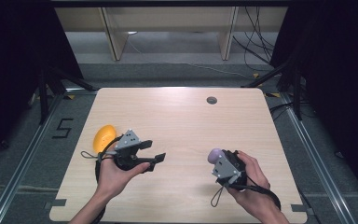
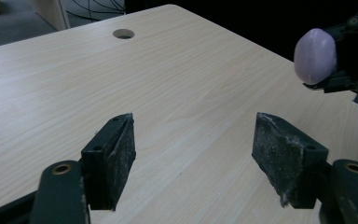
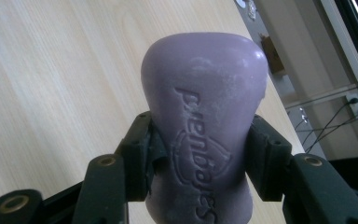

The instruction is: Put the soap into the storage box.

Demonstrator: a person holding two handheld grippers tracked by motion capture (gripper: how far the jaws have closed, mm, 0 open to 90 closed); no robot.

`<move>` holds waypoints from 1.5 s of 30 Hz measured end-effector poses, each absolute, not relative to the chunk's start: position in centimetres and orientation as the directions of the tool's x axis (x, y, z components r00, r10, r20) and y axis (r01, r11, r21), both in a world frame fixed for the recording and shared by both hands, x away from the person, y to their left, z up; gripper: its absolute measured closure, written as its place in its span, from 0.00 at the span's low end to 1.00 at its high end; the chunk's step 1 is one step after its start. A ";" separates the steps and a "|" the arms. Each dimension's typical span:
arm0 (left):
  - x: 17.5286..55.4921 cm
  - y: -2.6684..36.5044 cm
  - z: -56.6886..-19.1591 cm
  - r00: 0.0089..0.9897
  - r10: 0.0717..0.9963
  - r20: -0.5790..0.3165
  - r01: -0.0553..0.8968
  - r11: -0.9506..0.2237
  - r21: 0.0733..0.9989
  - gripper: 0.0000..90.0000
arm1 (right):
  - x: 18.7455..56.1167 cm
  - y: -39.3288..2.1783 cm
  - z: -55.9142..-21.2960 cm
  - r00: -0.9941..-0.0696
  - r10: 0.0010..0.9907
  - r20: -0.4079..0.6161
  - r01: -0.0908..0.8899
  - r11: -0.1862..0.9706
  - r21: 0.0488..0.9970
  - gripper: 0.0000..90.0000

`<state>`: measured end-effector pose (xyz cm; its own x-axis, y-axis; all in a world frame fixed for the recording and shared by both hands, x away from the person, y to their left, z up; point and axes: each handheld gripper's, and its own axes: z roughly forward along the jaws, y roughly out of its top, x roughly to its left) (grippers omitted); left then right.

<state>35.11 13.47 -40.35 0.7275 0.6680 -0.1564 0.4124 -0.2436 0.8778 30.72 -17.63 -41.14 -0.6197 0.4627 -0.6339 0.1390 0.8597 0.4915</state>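
Meanwhile, I had the right gripper (image 1: 216, 157) clamped on a purple soap bar (image 3: 204, 121), lifted just above the wooden table (image 1: 182, 121) on its right side. My left gripper (image 1: 154, 151) hovered with jaws wide apart, holding nothing, near a yellow object (image 1: 103, 136) at the table's left edge.

- The rounded purple soap-like bar (image 3: 204, 126), clamped between the two black jaws in the right gripper view, has raised lettering moulded into its face. It runs lengthwise along the bar and appears to read "prenbores", though the letters are stylised and the reading is uncertain.
- A black figure "5" (image 1: 63, 128) is marked on the grey floor (image 1: 23, 154), left of the light wooden table.
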 end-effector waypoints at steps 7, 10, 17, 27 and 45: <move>35.2 11.3 -39.6 0.765 0.622 -0.166 0.405 -0.264 0.875 0.33 | 30.8 -16.4 -41.3 -0.634 0.430 -0.642 0.105 0.871 0.480 0.56; 35.1 10.5 -39.4 0.780 0.598 -0.186 0.411 -0.264 0.872 0.35 | 30.8 -16.1 -41.4 -0.632 0.427 -0.647 0.096 0.871 0.481 0.56; 34.8 8.3 -39.0 0.810 0.554 -0.194 0.403 -0.286 0.869 0.42 | 30.5 -15.7 -41.7 -0.645 0.419 -0.639 0.081 0.869 0.488 0.56; 34.9 6.0 -38.9 0.844 0.490 -0.220 0.406 -0.313 0.859 0.47 | 30.3 -15.4 -41.8 -0.653 0.407 -0.639 0.066 0.871 0.487 0.56; 36.0 2.9 -40.2 0.838 0.462 -0.289 0.467 -0.334 0.819 0.48 | 30.2 -14.9 -42.0 -0.660 0.375 -0.651 0.035 0.881 0.472 0.56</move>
<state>35.96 2.86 -40.23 0.8381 0.4623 -0.2894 0.4670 -0.3342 0.8187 30.24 -14.88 -42.02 -0.6600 0.3751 -0.6509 0.0350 0.8809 0.4721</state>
